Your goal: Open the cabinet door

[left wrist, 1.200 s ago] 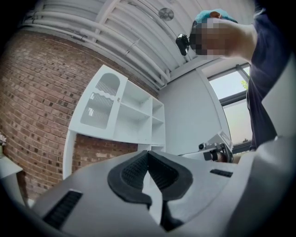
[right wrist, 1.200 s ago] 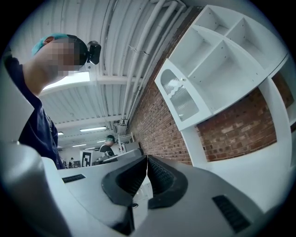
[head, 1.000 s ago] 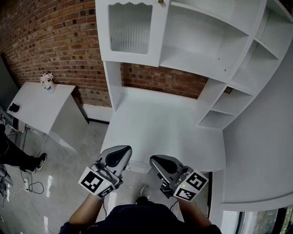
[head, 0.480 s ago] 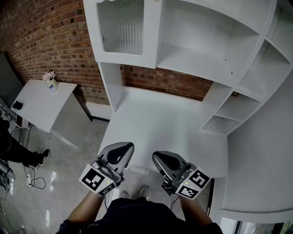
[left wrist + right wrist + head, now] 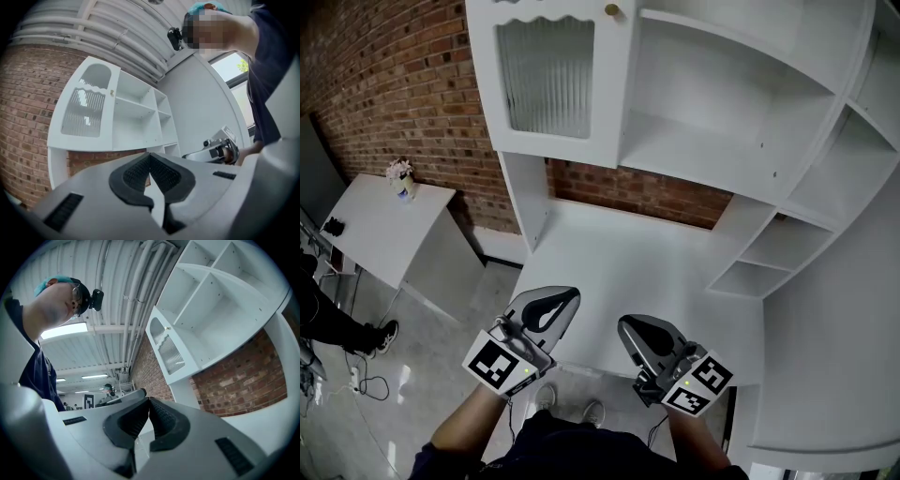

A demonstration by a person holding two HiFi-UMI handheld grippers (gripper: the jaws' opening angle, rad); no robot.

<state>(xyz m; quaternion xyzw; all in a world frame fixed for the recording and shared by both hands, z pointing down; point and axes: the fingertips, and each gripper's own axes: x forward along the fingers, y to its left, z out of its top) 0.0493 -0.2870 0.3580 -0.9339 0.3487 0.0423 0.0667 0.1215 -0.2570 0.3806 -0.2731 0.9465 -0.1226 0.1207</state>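
I had the left gripper [image 5: 561, 300] and the right gripper [image 5: 630, 328] side by side at the bottom centre of the frame. Both had their jaws pressed together on nothing, which I judge was a resting carry before the reach. The cabinet door [image 5: 609, 84] sat well apart from them at the upper left. It was shut and white, with a ribbed pane [image 5: 546, 75] under a scalloped edge. A small brass knob [image 5: 611, 9] sat near its right edge, beside the open shelves [image 5: 712, 103].

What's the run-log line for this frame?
phase: pre-contact | cabinet door: closed | knob: untouched | left gripper: shut, empty | right gripper: shut, empty
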